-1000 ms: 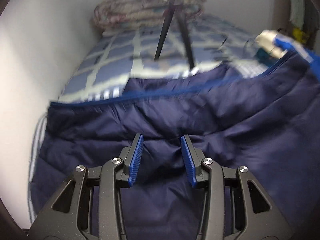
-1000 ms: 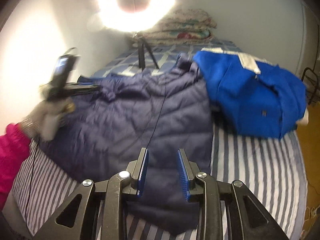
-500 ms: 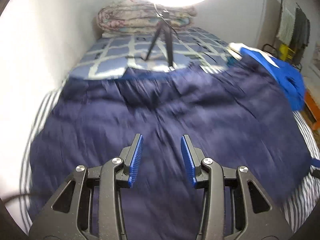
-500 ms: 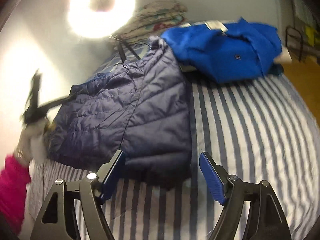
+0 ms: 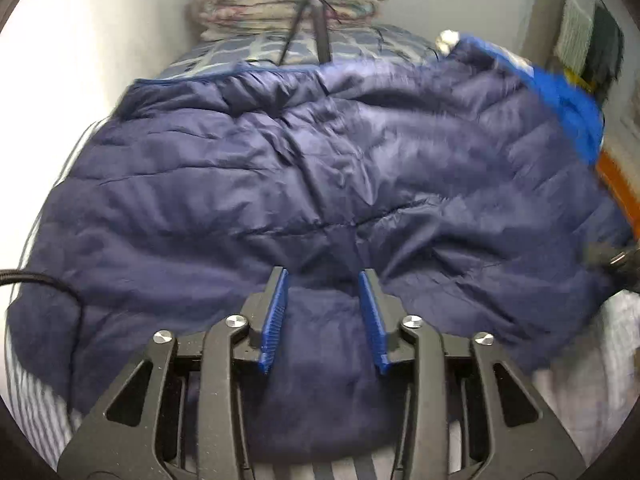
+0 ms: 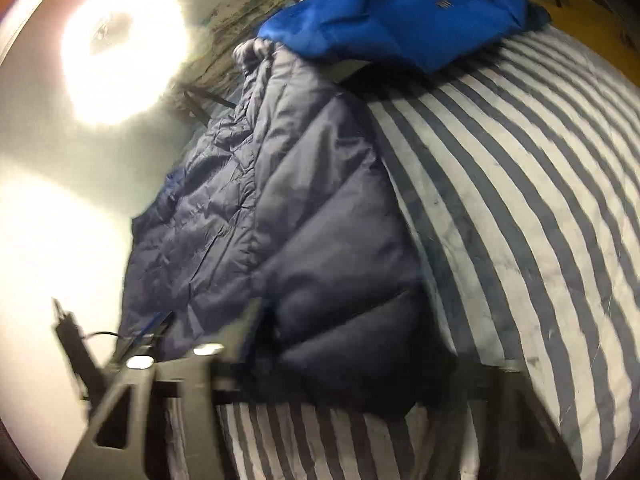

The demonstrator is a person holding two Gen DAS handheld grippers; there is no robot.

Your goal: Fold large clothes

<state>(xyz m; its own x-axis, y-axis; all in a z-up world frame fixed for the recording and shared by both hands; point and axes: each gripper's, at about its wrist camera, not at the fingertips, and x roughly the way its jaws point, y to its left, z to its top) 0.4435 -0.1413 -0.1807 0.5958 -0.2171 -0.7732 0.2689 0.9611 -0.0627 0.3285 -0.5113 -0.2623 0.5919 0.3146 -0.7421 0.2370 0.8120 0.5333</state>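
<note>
Blue coat beside navy jacket

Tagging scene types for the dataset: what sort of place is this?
Most likely a bedroom at home. A navy puffer jacket lies on a bed with a striped sheet, folded quilts are stacked by the wall at the far end, and a ring light on a tripod lights the bed.
</note>
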